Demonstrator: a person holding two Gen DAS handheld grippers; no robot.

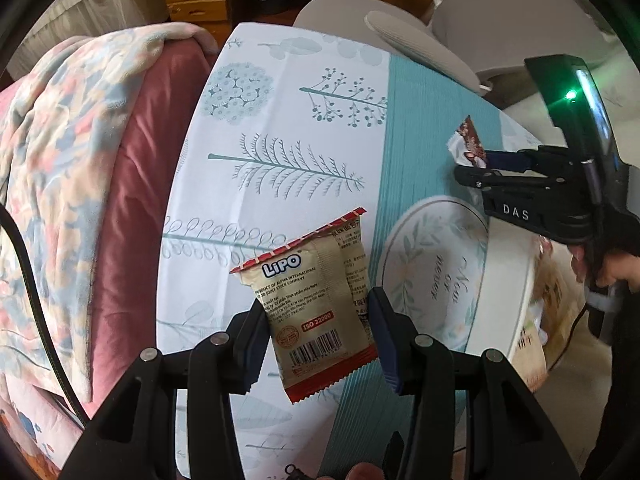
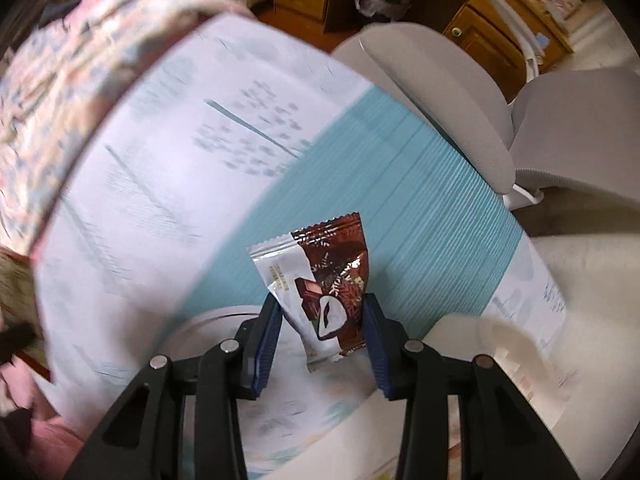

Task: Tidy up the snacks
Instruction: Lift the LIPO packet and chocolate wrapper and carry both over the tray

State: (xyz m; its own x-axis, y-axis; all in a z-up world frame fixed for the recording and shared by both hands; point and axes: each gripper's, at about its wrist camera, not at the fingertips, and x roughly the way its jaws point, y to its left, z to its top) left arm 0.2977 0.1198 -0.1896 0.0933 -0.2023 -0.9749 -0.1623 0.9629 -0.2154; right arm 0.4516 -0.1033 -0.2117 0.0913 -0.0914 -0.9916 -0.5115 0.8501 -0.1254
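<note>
My left gripper [image 1: 318, 320] is shut on a beige and red LiPO snack packet [image 1: 316, 300] and holds it above the table. My right gripper [image 2: 322, 326] is shut on a brown and white chocolate snack packet [image 2: 324, 280]; it also shows at the right of the left wrist view [image 1: 472, 156], holding that packet [image 1: 468, 140] above a round white tin [image 1: 436, 268] with a leaf pattern. The right wrist view is blurred by motion.
The table has a white and teal leaf-print cloth [image 1: 280, 120]. A pink bed with a floral blanket [image 1: 72, 160] lies to the left. Grey chairs [image 1: 400, 32] stand behind the table. A cardboard box [image 1: 536, 336] sits to the right of the tin.
</note>
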